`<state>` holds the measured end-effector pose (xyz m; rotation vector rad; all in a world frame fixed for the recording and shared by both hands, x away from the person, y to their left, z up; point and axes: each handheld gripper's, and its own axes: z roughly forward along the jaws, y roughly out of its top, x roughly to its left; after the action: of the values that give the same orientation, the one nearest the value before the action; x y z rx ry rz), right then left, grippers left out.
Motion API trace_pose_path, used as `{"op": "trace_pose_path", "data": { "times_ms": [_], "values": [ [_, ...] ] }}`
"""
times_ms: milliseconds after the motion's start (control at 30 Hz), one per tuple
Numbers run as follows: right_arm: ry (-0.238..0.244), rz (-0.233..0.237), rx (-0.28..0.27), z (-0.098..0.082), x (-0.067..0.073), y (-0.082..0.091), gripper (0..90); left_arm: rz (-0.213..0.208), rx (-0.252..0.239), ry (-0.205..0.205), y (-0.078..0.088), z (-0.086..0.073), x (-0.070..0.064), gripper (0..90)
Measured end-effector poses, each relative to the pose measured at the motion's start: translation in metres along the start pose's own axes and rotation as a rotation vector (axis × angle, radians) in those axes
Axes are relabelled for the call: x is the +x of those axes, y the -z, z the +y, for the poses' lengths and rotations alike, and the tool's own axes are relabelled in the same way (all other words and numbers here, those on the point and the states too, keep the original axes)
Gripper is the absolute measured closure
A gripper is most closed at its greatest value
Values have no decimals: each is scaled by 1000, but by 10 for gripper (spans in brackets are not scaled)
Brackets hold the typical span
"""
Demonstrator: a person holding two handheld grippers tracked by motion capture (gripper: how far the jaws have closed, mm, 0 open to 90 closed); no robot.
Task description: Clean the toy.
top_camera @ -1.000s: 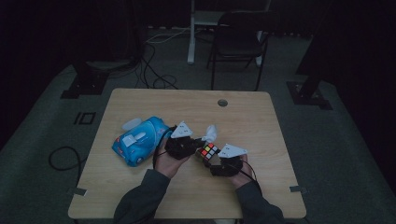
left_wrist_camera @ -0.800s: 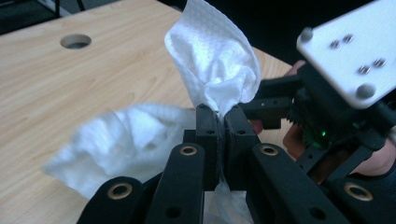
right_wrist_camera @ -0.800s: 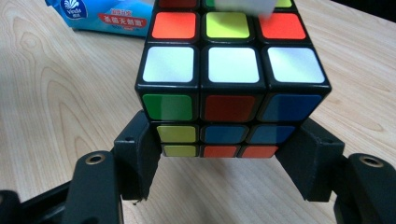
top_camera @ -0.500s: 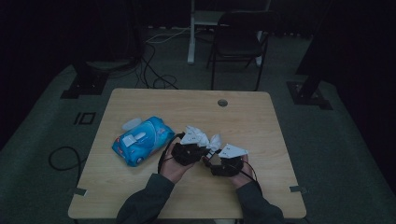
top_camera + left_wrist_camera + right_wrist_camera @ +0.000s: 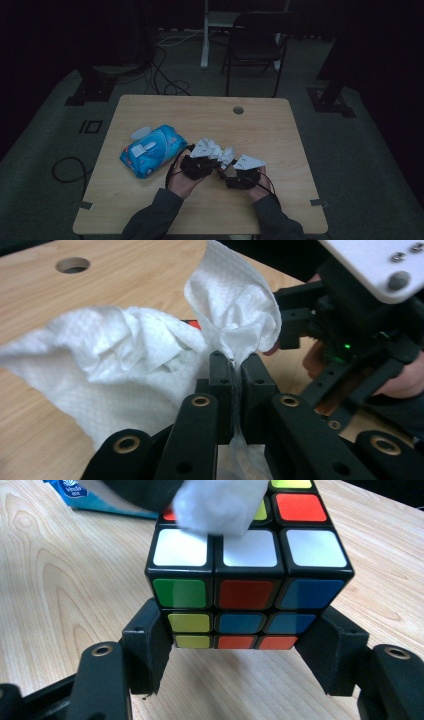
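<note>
- right gripper [image 5: 235, 655] has its jaws clamped on the sides of the puzzle cube [image 5: 245, 575], held just over the table [image 5: 65, 580]
- left gripper [image 5: 232, 375] jaws pinched tight on a white wipe [image 5: 125, 360], which lies across the cube's top
- blue wipes pack [image 5: 150, 150] sits off to the left

left side: blue wipes pack [image 5: 150, 150] just beside left gripper [image 5: 199, 165], blocks sideways pass
centre: white wipe [image 5: 220, 150] bunched over cube [image 5: 245, 575], top covered
right side: bare table [image 5: 290, 150], open path
far edge: cable hole [image 5: 238, 110], otherwise free
</note>
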<state>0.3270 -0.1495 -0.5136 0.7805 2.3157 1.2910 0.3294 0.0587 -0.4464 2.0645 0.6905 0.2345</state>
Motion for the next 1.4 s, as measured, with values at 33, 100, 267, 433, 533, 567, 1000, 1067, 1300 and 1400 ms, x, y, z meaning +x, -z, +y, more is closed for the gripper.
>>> {"op": "trace_pose_path", "data": {
  "times_ms": [33,100,267,433,533,567,1000,1067,1300,1400],
  "values": [
    [-1,0,0,0,0,0,350,1,-3,2,1,0,1,860],
    [1,3,-3,0,1,0,350,13,-4,0,2,1,3,838],
    [6,8,-9,1,2,1,350,18,-16,-4,3,3,7,731],
    [11,9,-5,0,3,0,350,16,-12,9,0,3,10,761],
    [16,8,0,0,3,0,350,12,-9,16,-2,3,10,833],
    [17,7,1,0,3,-1,350,9,-7,15,-2,3,10,847],
    [15,4,4,0,3,-1,350,-52,6,5,-10,2,-3,871],
    [15,2,5,0,3,-1,350,-65,9,0,-12,2,-5,871],
    [10,-1,-2,0,2,0,350,-85,13,-18,-15,3,-13,871],
    [8,1,-5,0,2,0,350,-80,12,-21,-14,4,-11,871]
  ]
}}
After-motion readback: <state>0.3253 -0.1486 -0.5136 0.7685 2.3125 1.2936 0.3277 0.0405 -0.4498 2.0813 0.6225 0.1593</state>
